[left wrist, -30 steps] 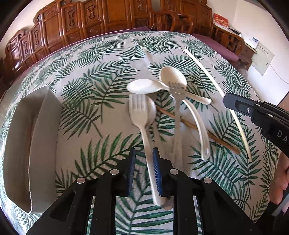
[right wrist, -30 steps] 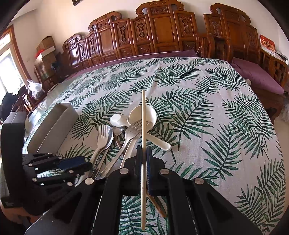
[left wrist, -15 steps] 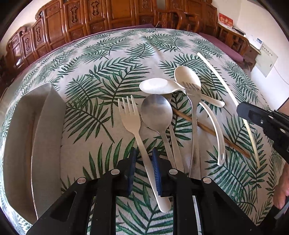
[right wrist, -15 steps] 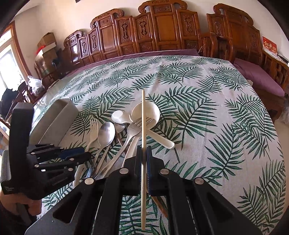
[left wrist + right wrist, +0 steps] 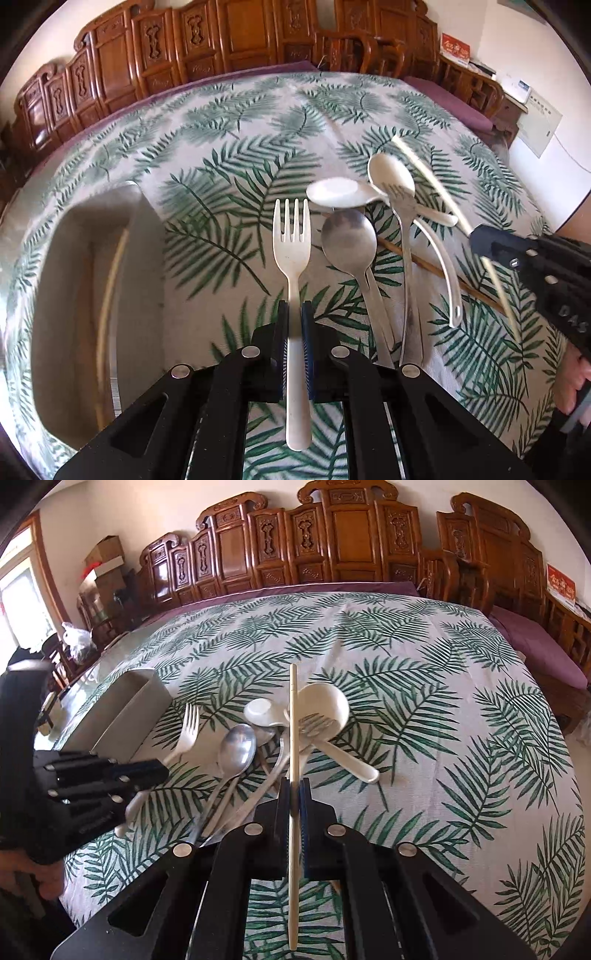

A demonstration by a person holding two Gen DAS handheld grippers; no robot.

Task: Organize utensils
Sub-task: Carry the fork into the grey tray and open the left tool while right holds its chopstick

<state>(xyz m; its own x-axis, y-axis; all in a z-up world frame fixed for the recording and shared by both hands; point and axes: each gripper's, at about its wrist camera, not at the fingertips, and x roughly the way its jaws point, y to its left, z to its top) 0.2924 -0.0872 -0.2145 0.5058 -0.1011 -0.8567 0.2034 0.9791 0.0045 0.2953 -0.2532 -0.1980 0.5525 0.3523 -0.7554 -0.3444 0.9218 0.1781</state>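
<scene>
My left gripper (image 5: 294,321) is clamped on the white fork (image 5: 291,236), tines pointing forward, held beside the grey organizer tray (image 5: 147,258). My right gripper (image 5: 294,799) pinches a pale chopstick (image 5: 293,716) upright along its fingers, above the pile: steel spoon (image 5: 236,746), white spoons, a metal fork, possibly touching, view blurred.

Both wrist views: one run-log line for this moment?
left gripper: shut on white fork | right gripper: shut on pale chopstick | gray bin: one chopstick inside | pile: spoons, metal fork
</scene>
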